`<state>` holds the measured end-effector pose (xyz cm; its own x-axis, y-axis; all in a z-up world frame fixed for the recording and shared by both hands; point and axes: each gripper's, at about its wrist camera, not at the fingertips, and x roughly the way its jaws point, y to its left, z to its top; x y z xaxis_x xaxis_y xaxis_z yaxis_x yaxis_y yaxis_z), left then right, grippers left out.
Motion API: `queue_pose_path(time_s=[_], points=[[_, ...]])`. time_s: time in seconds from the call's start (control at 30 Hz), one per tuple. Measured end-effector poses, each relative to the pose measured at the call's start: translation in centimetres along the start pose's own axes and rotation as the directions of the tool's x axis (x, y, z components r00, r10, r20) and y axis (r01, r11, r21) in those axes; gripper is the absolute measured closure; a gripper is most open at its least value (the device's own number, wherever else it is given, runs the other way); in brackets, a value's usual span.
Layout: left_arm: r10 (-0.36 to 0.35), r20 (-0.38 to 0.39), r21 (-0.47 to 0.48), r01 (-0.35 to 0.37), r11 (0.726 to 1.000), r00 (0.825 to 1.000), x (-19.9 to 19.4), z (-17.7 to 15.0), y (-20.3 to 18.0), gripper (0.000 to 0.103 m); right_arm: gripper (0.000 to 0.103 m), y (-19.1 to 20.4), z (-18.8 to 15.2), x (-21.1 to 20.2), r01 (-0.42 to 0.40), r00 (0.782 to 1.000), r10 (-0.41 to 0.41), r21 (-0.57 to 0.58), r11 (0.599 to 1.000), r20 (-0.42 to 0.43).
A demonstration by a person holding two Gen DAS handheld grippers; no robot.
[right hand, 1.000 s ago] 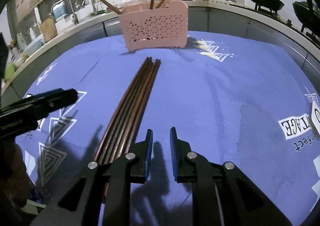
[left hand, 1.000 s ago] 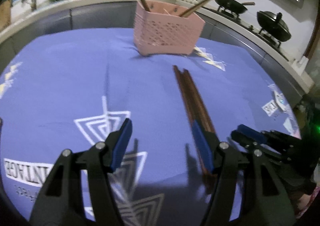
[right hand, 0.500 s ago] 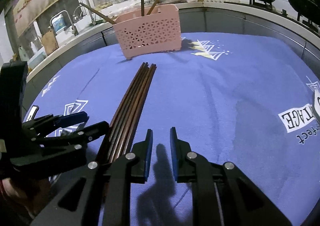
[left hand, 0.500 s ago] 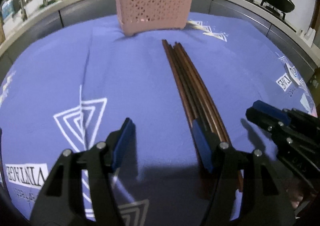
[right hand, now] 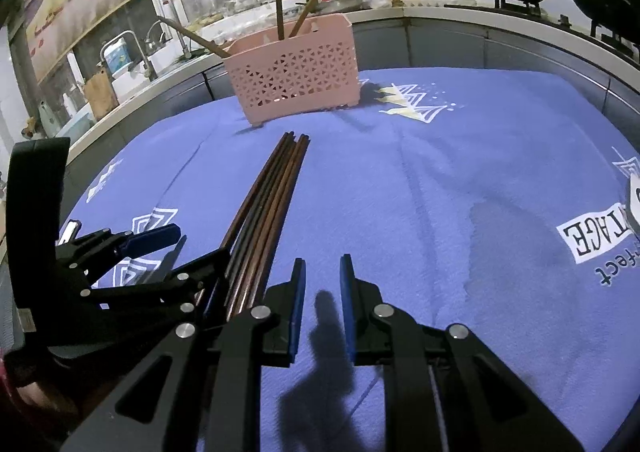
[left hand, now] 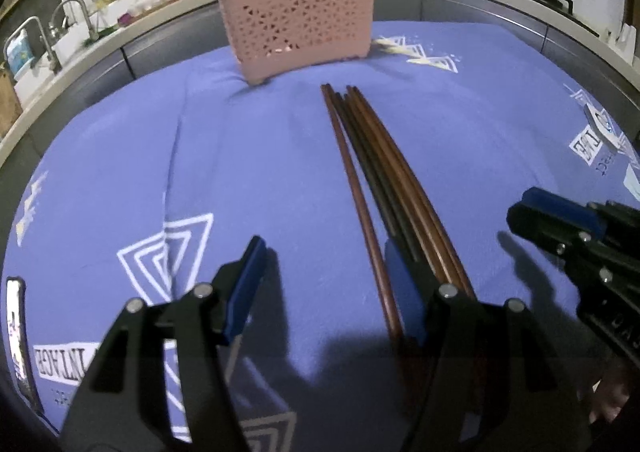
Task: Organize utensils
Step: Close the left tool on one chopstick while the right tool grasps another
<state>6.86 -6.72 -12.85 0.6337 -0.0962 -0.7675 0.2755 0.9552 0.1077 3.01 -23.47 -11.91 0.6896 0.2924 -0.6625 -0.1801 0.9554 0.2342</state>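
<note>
The left gripper (left hand: pixel 324 288) hangs low over the blue cloth (left hand: pixel 248 155) on the desk, jaws apart and closing, with nothing pressed yet. The leftmost chopstick of the chopstick bundle (left hand: pixel 384 171) runs up between the jaws, while the rest pass beside or under the right-hand finger (left hand: pixel 404 292). To do this well, I'd say the gripper should shift right so both pads straddle the near ends of the whole bundle, then close squarely so no stick rolls free.

Ahead stands the pink basket (left hand: pixel 300 19), well beyond the bundle's far tips, a few utensils already leaning inside.

The right gripper (right hand: pixel 322 300) hovers just right of the bundle, jaws narrow, with nothing between them.

The right wrist view shows the left gripper from the side, its nearer finger right up against the sticks. The left wrist view alone shows which stick lies inside the jaws.
</note>
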Motion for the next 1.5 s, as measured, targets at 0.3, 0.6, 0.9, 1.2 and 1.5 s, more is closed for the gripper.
queue_pose_path(time_s=[0.3,0.6,0.9,1.2,1.5], points=[[-0.035,0.011,-0.023,0.035,0.999,0.999,-0.4,-0.6,1.7,0.082,0.085,1.5,0.0,0.3,-0.009,1.0,0.008,-0.043,0.999,-0.022],[0.004,0.023,-0.089,-0.002,0.996,1.0,-1.1,-2.3,5.9,0.087,0.085,4.5,-0.6,1.6,-0.04,0.996,0.027,-0.153,0.987,-0.086],[0.001,0.036,-0.098,0.003,0.995,0.999,-1.4,-2.9,6.3,0.087,0.085,5.3,-0.8,1.9,0.017,0.997,-0.035,-0.223,0.975,-0.074],[-0.002,0.04,-0.102,0.006,0.995,0.999,-1.5,-3.1,6.4,0.087,0.085,5.7,-0.8,2.3,0.026,0.995,-0.047,-0.215,0.976,-0.093],[-0.008,0.039,-0.106,0.012,0.994,0.999,-1.5,-3.1,6.5,0.087,0.089,3.8,-0.4,2.5,0.062,0.992,-0.079,-0.177,0.982,-0.094]])
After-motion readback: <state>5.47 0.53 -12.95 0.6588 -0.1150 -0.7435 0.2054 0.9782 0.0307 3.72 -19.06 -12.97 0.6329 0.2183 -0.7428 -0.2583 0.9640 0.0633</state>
